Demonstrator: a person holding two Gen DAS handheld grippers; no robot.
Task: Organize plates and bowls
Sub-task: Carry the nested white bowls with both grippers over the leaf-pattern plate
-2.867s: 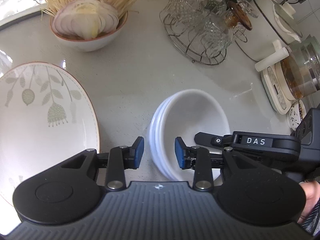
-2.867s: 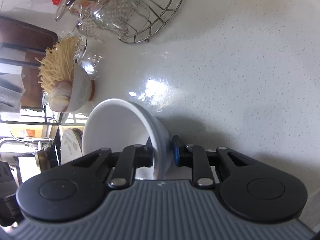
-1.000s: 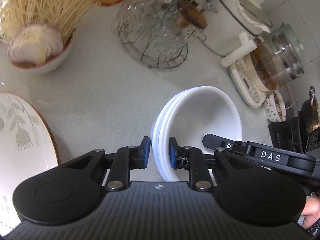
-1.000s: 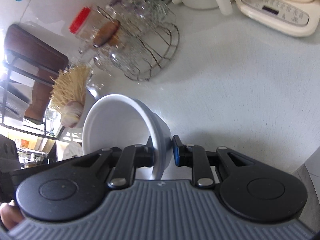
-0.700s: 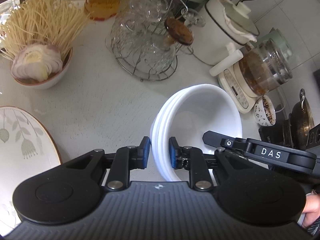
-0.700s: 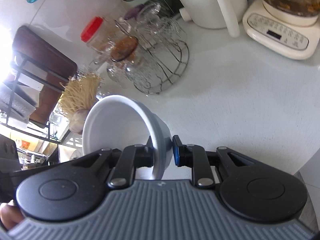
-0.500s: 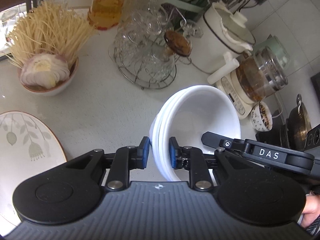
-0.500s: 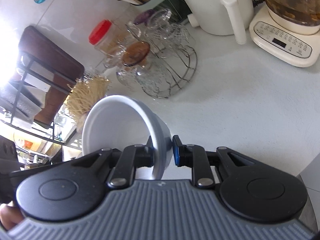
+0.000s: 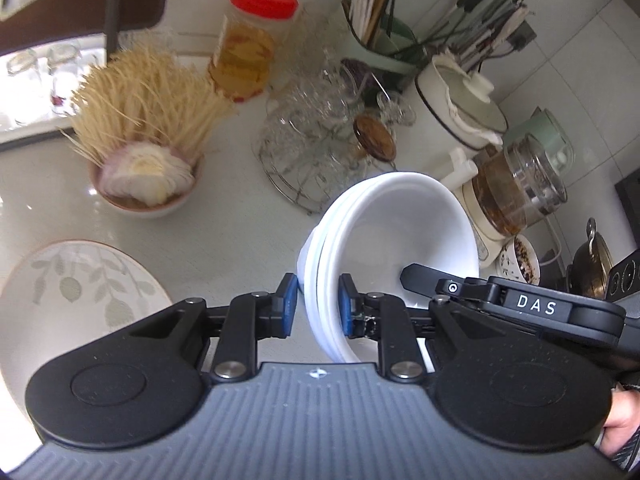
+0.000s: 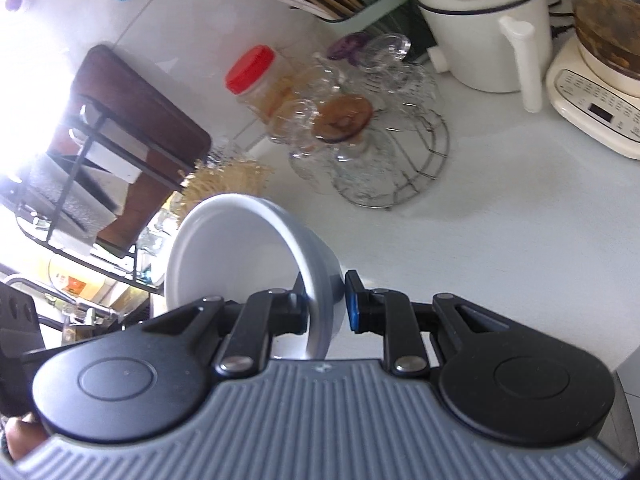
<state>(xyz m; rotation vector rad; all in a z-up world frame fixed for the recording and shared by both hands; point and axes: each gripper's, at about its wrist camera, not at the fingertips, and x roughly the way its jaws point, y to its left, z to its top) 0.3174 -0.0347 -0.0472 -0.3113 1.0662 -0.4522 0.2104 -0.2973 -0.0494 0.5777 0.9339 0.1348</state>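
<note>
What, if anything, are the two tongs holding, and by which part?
Both hold the stack of white bowls by the rim: the left tongs pinch one side, the right tongs the opposite side.

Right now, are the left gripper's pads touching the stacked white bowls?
Touching. The left wrist view shows the left gripper with both blue pads pressed against the near rim of the stacked white bowls, no gap either side.

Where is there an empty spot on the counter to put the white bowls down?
The counter is bare between the leaf-patterned plate, the bowl of sliced onion and the wire rack of glasses. In the right wrist view, another open stretch lies in front of that rack, beside the cream cooker base. The back is crowded: red-lidded jar, utensil holder, white pot.
</note>
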